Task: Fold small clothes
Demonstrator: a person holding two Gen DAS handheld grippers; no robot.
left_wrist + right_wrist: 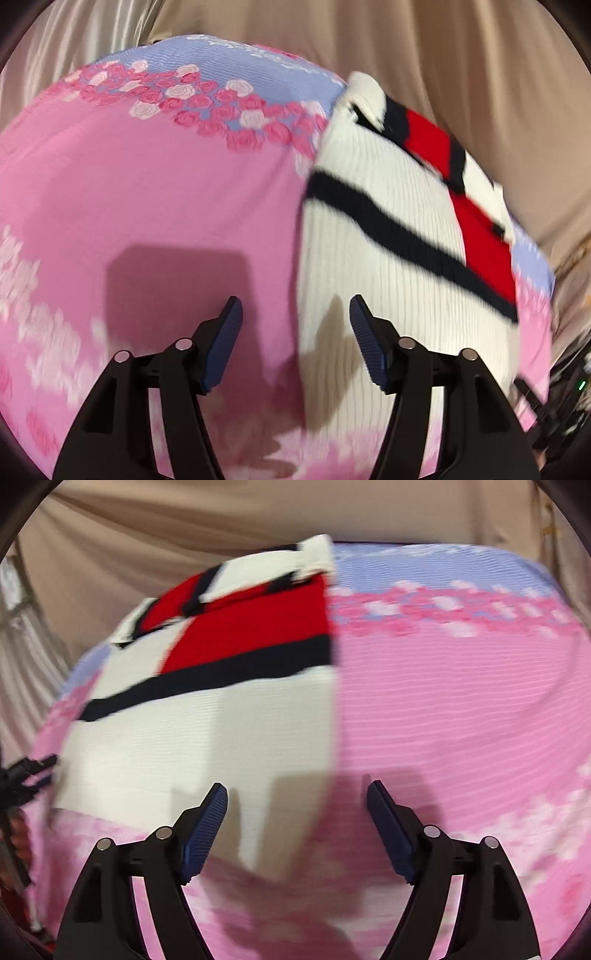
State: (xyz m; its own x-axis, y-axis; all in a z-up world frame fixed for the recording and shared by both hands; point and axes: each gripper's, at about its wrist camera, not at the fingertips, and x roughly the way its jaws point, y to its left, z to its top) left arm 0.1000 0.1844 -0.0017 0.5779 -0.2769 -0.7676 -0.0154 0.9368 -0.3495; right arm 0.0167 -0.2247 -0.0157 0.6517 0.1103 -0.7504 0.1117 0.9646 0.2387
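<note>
A small white ribbed garment (388, 258) with navy stripes and red blocks lies flat in a folded rectangle on a pink floral cloth (166, 192). In the left wrist view it fills the right half; my left gripper (295, 306) hovers open over its left edge, nothing between the fingers. In the right wrist view the same garment (207, 731) lies at the left and centre. My right gripper (297, 792) is open above the garment's right edge, holding nothing. Both views are blurred by motion.
The pink cloth (461, 720) with rose print and a light blue band (424, 565) covers the work surface. Beige draped fabric (443, 48) hangs behind. Dark equipment (561, 406) sits past the cloth's right edge, and a black clip-like object (26, 771) at its left edge.
</note>
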